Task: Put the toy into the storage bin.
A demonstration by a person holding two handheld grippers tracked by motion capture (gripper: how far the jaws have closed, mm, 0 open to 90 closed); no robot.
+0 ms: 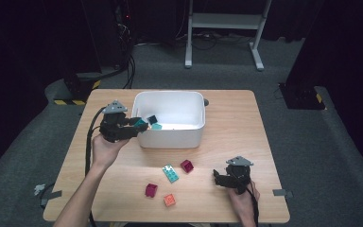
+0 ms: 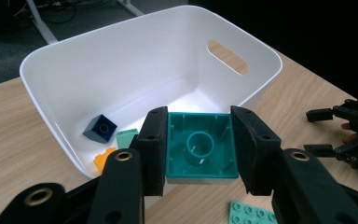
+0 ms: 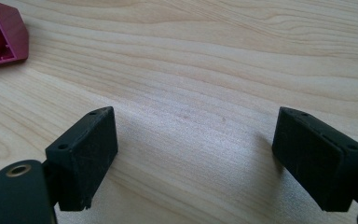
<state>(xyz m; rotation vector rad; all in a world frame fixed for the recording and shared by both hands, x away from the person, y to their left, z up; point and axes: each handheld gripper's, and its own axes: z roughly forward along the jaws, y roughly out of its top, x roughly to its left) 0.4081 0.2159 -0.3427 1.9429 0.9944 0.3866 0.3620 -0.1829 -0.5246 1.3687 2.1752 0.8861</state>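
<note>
At the white tub's (image 2: 46,88) rim, left gripper (image 2: 199,149) fingers clamp a light, rigid, slick teal brick (image 2: 200,147) squarely across opposite side walls, while the right gripper's (image 3: 196,158) fingers stand apart over bare worktop (image 3: 205,70).

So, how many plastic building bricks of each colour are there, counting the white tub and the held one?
teal plastic brick: 1
mint green bricks: 2
magenta bricks: 2
orange bricks: 2
dark blue brick: 1
Total: 8
</note>
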